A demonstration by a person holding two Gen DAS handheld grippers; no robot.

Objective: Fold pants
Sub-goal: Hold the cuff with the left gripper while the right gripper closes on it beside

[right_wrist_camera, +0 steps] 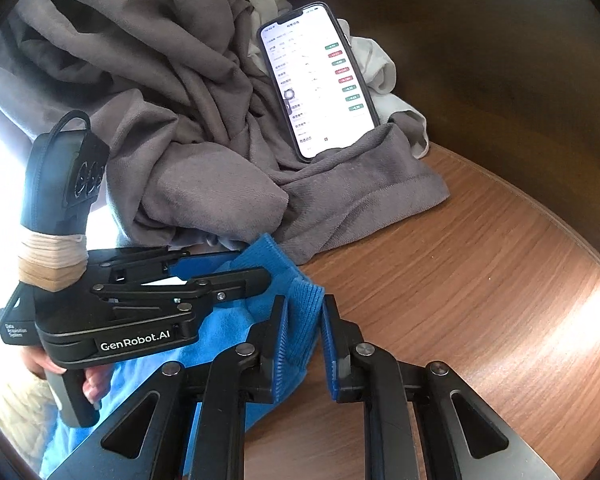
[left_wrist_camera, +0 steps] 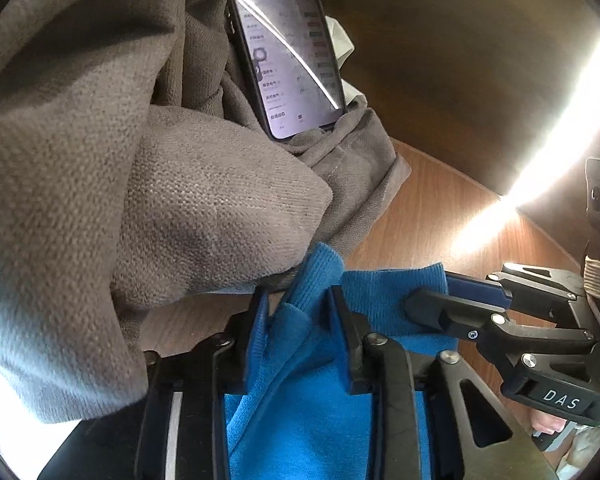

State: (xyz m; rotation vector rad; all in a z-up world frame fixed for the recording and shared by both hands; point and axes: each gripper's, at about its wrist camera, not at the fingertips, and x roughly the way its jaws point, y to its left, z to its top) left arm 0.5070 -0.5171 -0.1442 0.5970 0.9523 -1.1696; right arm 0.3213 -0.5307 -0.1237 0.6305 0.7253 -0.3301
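The blue knitted pants (left_wrist_camera: 300,380) are lying bunched at the near edge of the round brown wood-grain table (right_wrist_camera: 440,280), just in front of a crumpled pile of grey fleece cloth (right_wrist_camera: 180,128). Both grippers are gripping the ribbed blue hem, side by side.

The left gripper (left_wrist_camera: 298,316), black with blue pads, is pinching a raised fold of the blue fabric; the cloth is filling the narrow gap between its two fingers and spilling back over the gripper body. In the right wrist view the same gripper (right_wrist_camera: 256,276) is reaching in from the left onto the blue hem, held by a person's hand (right_wrist_camera: 94,384) at its handle.

The right gripper (right_wrist_camera: 304,332) is squeezing a ribbed edge of the pants between its blue pads, the jaws standing nearly together with the knit caught in the slit. From the left wrist view it (left_wrist_camera: 424,300) is coming in from the right, its fingertips resting on the blue cloth.

A dark smartphone with a lit white screen (right_wrist_camera: 320,80) is leaning upright against the grey pile, its lower edge tucked into a grey fold. A white cloth (right_wrist_camera: 384,68) is lying behind the phone, at the far side of the grey pile.
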